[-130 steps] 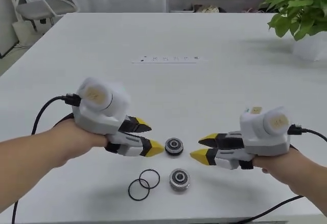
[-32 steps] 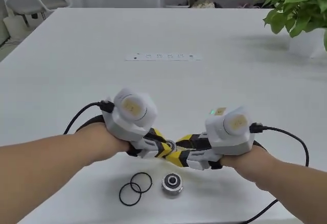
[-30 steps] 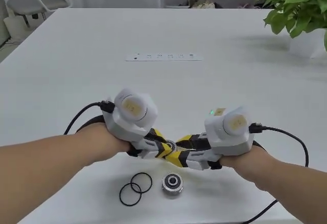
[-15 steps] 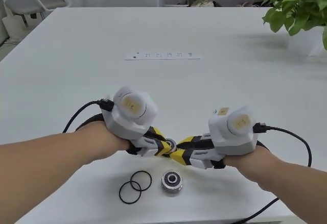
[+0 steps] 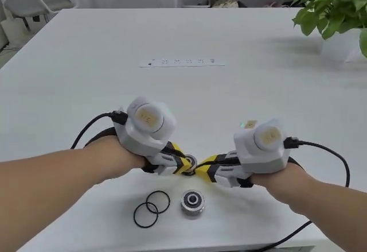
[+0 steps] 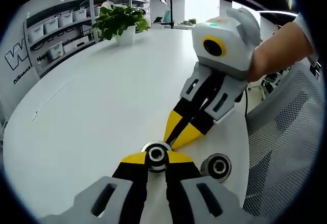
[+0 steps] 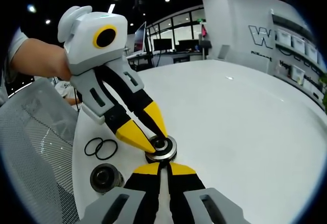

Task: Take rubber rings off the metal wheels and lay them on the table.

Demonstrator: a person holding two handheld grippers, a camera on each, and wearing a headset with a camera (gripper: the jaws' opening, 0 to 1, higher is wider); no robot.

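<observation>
The left gripper point(image 6: 157, 157) clamps its yellow-tipped jaws on a round, shiny metal wheel point(image 7: 163, 146) sitting on the smooth white table point(image 5: 189, 97). The right gripper point(image 7: 164, 169) meets the wheel's rim with its jaws drawn together; whether they pinch a rubber band there is too fine to make out. Nearby lie a second wheel point(image 5: 192, 201) and two thin black rings point(image 5: 152, 208), overlapping and flat
</observation>
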